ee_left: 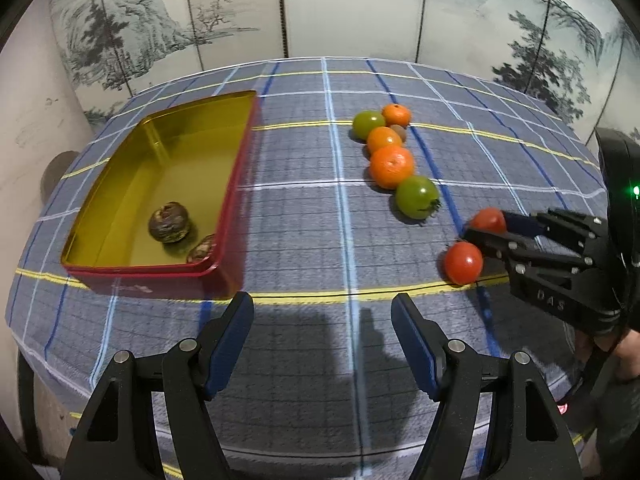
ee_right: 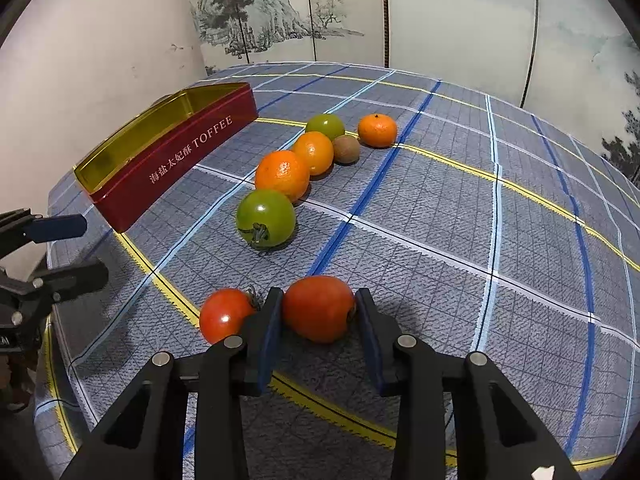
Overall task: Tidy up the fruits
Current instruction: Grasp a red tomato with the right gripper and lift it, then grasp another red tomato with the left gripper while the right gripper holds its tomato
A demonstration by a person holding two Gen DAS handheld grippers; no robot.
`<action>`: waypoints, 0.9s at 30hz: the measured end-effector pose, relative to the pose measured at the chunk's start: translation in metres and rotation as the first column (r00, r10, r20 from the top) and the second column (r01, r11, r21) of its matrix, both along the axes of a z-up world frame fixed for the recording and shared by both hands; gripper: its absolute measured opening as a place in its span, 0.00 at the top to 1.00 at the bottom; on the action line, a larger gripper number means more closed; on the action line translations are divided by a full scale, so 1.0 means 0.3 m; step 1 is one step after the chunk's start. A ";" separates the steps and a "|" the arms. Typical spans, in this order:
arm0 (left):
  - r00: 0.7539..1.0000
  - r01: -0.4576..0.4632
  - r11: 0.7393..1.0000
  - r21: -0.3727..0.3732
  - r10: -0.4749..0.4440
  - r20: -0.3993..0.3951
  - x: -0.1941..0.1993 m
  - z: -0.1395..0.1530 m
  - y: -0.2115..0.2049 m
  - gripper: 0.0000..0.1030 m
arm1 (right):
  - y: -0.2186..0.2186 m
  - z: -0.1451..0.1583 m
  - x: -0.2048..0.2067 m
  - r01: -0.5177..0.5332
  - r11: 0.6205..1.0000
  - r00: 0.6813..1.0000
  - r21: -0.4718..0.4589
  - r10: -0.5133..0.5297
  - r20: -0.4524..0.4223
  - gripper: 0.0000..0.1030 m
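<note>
My right gripper [ee_right: 319,293] is shut on a red tomato [ee_right: 318,308] that rests on the checked tablecloth [ee_right: 440,220]; both blue pads touch its sides. A second red tomato [ee_right: 224,314] lies just left of it, against the left finger. Behind them a row runs away from me: a green tomato [ee_right: 265,218], two oranges [ee_right: 282,175], a second green tomato [ee_right: 325,125], a kiwi [ee_right: 346,148] and a mandarin [ee_right: 377,130]. My left gripper [ee_left: 322,300] hangs open over bare cloth, holding nothing, in front of the red tin [ee_left: 236,184].
The gold-lined tin holds two dark brown fruits [ee_left: 169,222] near its front corner. A painted folding screen [ee_left: 320,8] stands behind the round table. The table edge [ee_left: 60,380] curves close on the left. A hand [ee_left: 624,352] holds the right gripper's handle.
</note>
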State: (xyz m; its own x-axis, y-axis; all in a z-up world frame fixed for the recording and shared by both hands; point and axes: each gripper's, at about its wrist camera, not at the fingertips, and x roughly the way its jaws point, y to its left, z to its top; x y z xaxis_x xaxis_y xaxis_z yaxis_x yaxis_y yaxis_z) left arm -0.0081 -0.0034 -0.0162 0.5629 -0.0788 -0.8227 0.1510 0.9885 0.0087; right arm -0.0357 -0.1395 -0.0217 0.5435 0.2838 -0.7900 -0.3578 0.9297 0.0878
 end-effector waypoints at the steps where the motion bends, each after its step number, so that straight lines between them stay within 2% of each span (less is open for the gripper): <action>1: 1.000 0.003 1.000 -0.002 -0.003 0.000 0.001 -0.002 -0.005 0.30 | -0.007 0.004 0.001 0.013 1.000 1.000 -0.010 -0.013 0.012 0.68; 6: 1.000 0.012 1.000 -0.021 -0.013 -0.013 0.009 -0.014 -0.027 0.30 | -0.076 0.019 0.027 0.086 0.996 0.995 -0.021 -0.085 0.043 0.68; 18: 0.996 0.087 0.995 -0.048 -0.088 -0.021 0.046 -0.016 -0.143 0.30 | -0.246 0.012 0.087 0.237 0.968 0.971 -0.081 -0.233 0.054 0.68; 27: 0.991 0.112 0.992 -0.058 -0.115 -0.063 0.091 -0.063 -0.211 0.30 | -0.265 -0.007 0.103 0.238 0.966 0.971 -0.103 -0.237 0.027 0.67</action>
